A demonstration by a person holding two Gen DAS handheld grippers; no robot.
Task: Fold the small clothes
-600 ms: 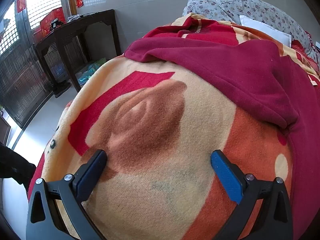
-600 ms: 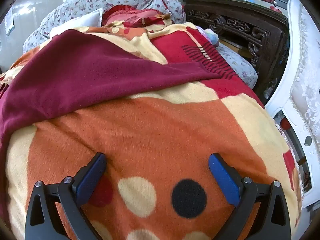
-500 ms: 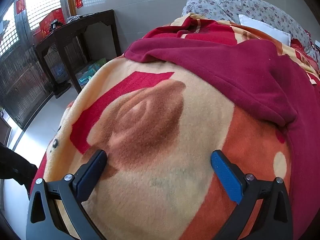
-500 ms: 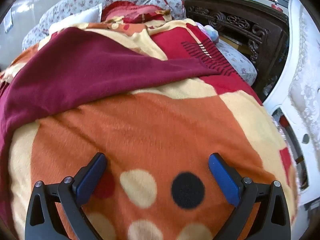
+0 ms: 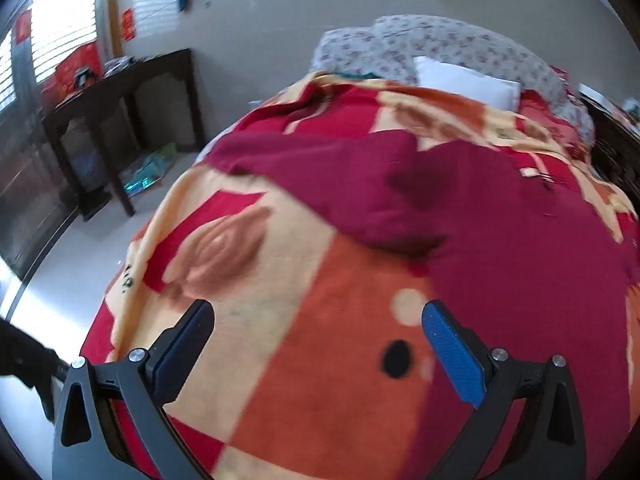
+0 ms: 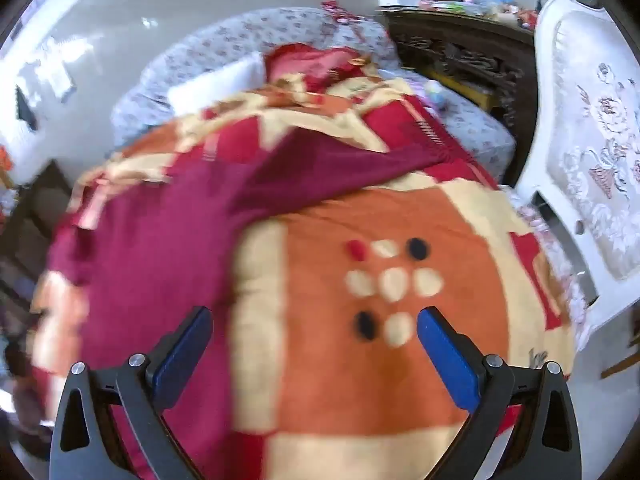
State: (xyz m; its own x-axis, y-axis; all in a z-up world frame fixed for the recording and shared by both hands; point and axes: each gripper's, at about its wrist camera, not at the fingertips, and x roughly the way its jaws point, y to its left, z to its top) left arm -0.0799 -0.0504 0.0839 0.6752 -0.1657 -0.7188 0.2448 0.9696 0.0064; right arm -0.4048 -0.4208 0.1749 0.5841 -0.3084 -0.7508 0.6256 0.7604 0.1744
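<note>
A dark maroon garment (image 5: pixel 500 216) lies spread over the patterned orange, red and cream blanket (image 5: pixel 304 320) on the bed. It also shows in the right wrist view (image 6: pixel 160 248), at the left and middle. My left gripper (image 5: pixel 316 340) is open and empty, above the blanket, short of the garment's near edge. My right gripper (image 6: pixel 314 340) is open and empty, above the blanket's orange patch with dots (image 6: pixel 392 280), with the garment by its left finger. Both views are blurred by motion.
A dark wooden side table (image 5: pixel 120 120) stands on the floor left of the bed. Floral pillows (image 5: pixel 460 48) and a white pillow (image 5: pixel 464 80) lie at the head. A carved dark headboard (image 6: pixel 460 60) and a white upholstered chair (image 6: pixel 592 168) stand right of the bed.
Both grippers have pulled back and risen from the blanket, so more of the bed and room shows. Both stay open and empty. The garment has not moved.
</note>
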